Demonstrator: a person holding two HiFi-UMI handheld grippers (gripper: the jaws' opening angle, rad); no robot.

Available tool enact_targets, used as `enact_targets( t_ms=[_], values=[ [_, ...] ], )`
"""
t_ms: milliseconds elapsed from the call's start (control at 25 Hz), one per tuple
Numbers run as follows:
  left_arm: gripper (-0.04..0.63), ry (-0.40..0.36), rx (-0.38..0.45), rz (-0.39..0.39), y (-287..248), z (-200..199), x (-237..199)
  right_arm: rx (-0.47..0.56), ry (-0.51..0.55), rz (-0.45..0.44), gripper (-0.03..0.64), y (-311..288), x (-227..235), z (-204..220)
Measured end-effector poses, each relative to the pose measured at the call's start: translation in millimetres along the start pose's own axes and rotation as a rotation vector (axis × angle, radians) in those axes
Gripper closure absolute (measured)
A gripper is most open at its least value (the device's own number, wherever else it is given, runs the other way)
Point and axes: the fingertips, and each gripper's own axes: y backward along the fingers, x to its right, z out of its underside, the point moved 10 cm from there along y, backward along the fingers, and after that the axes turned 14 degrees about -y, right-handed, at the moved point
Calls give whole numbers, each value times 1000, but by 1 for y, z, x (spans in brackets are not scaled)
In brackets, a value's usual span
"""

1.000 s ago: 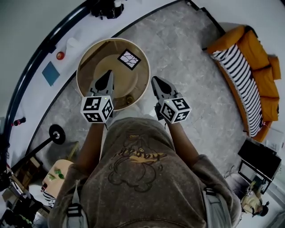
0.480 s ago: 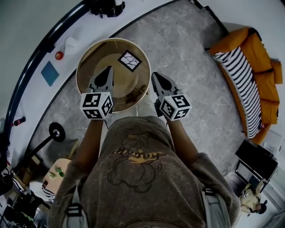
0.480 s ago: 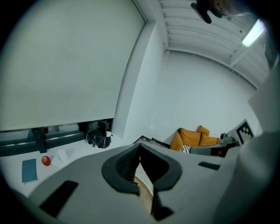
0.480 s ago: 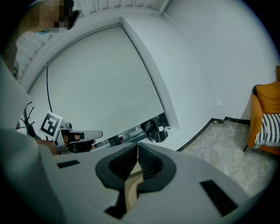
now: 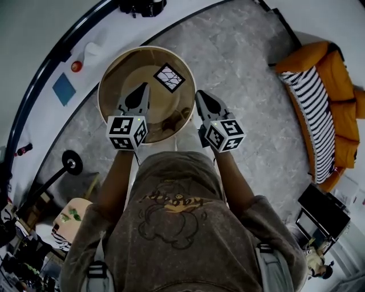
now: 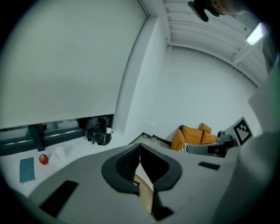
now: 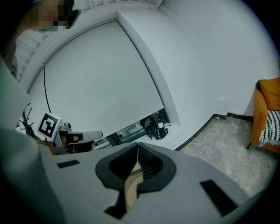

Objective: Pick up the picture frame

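- So, head view: round wooden table (image 5: pixel 107 77) sits on grey stone-look floor (image 5: pixel 239 74). The picture frame (image 5: pixel 170 77) lies flat on the table's far right part. It has a black border and a white face with dark branching lines.
- Head view: the left gripper (image 5: pixel 143 87) hangs over the tabletop with its tip near the frame's left corner, not touching it. The right gripper (image 5: pixel 199 94) is at the table's right rim, just beside the frame's lower right side, also apart from it. Neither holds anything.
- Head view, surroundings: an orange sofa (image 5: pixel 333 85) with a striped cushion (image 5: pixel 311 114) is well off to the right. A black bag (image 5: pixel 141 7), a red ball-like thing (image 5: pixel 76 66) and a blue flat item (image 5: pixel 63 89) lie along the white ledge beyond the table.
- Left gripper view: jaws are pressed together with nothing between them. A strip of the wooden table edge shows through the cut-out below the tips. Bag, red thing and blue item are left of centre, the sofa is to the right, and the right gripper's marker cube (image 6: pixel 242 129) is at the far right. The frame is not visible here.
- Right gripper view: jaws are together and empty, with wood showing through the cut-out. The left gripper's marker cube (image 7: pixel 49 125) is at the left, the bag is ahead and the sofa is at the right edge. The frame is not visible here either.
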Motion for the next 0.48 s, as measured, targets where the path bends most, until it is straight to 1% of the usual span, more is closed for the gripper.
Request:
enact_targets(
  t_ms=[320, 480],
  values=[
    [577, -4, -40, 34, -44, 32, -13, -21, -16, 46, 597, -41, 34, 13],
    [577, 3, -48, 43, -67, 54, -22, -25, -22, 67, 597, -64, 52, 27]
  ],
)
